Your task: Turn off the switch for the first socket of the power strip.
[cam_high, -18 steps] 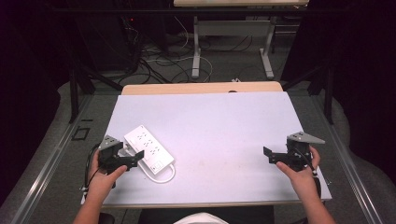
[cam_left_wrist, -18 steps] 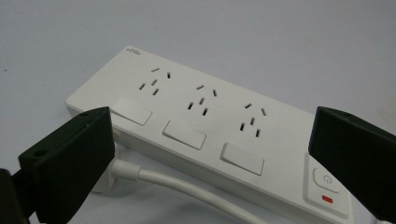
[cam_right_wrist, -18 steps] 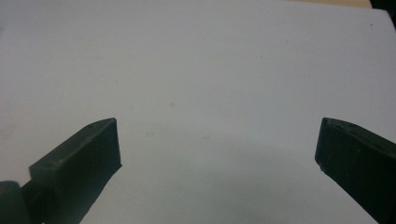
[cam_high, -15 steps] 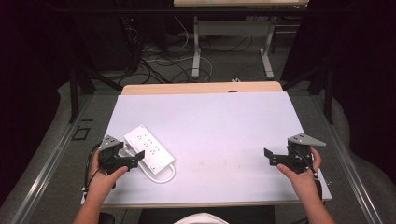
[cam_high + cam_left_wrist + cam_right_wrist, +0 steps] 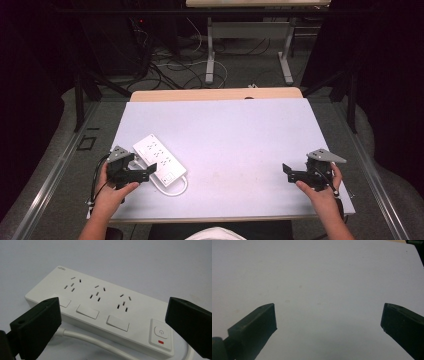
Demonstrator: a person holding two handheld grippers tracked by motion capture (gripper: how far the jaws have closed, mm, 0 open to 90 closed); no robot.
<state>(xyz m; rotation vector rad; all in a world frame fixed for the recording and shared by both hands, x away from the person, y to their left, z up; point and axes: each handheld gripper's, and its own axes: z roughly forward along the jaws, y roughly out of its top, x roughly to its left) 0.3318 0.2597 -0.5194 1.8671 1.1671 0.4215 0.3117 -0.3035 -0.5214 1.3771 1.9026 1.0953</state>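
Gaping wide, the left tool [image 5: 148,170] hovers just beside the white power strip [image 5: 159,159]; the right tool [image 5: 287,172], equally wide, sits well apart from it.

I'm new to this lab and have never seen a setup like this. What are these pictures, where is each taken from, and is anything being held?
No robot here: a person stands at a table holding a two-jaw tool in each hand. The high view looks down from above; the left gripper is at its left, the right gripper at its right. The other two pictures come from small cameras riding on each gripper, looking out between its black jaws. On the table lies a white power strip with three sockets, switches, a power button and a white cord. The left gripper's jaws stand open close by it; the right's stand open over bare tabletop. Nothing is held.
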